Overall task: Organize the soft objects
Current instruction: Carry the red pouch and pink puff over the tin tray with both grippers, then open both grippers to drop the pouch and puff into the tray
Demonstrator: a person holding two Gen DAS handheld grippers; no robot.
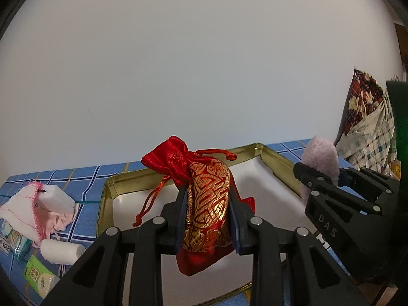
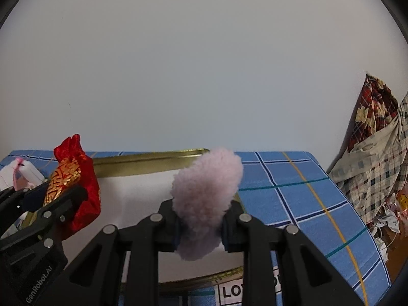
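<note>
Blue checked cloth, gold-rimmed tray, tongs round red pouch.

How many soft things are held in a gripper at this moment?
2. The red and gold pouch is in the left gripper; the pink fluffy piece is in the right gripper. Both hang above the gold-rimmed tray.

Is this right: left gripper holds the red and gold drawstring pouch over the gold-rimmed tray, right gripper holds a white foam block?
Not quite. The right gripper is clamped on a fluffy pink pom-pom, not a white foam block, as the right wrist view shows. The rest stands: the left gripper holds the red and gold drawstring pouch over the gold-rimmed tray.
</note>
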